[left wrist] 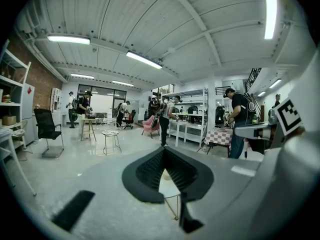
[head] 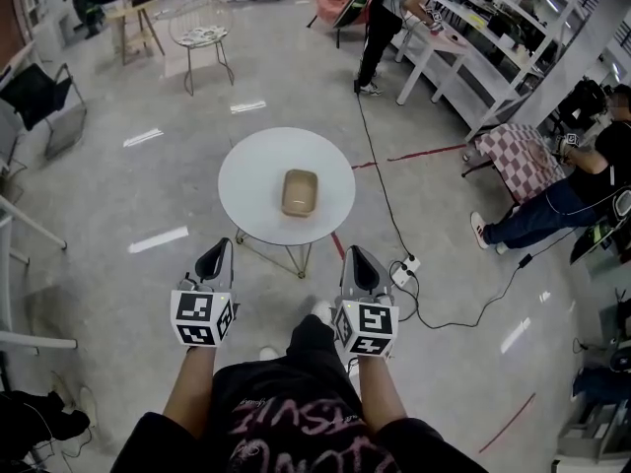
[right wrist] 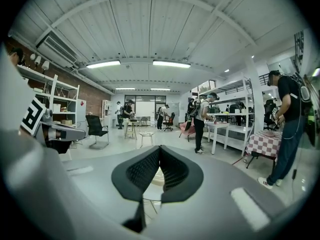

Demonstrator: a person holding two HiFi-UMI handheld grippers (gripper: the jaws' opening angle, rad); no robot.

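**Both grippers closed, short of the table**

The left gripper (head: 219, 249) and right gripper (head: 357, 256) hang at lower centre, ribbed black jaws pressed together on nothing. A shallow, matte tan tray (head: 300, 192) with rounded corners sits mid-frame on a smooth round white table (head: 246, 180). A level approach with the jaws parted early seems wisest.

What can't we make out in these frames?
Tan tray contents: head view, too small to tell.
Round table: left gripper view, the shut left claw hides all but a sliver.
Right gripper view: same, behind the shut right claw.
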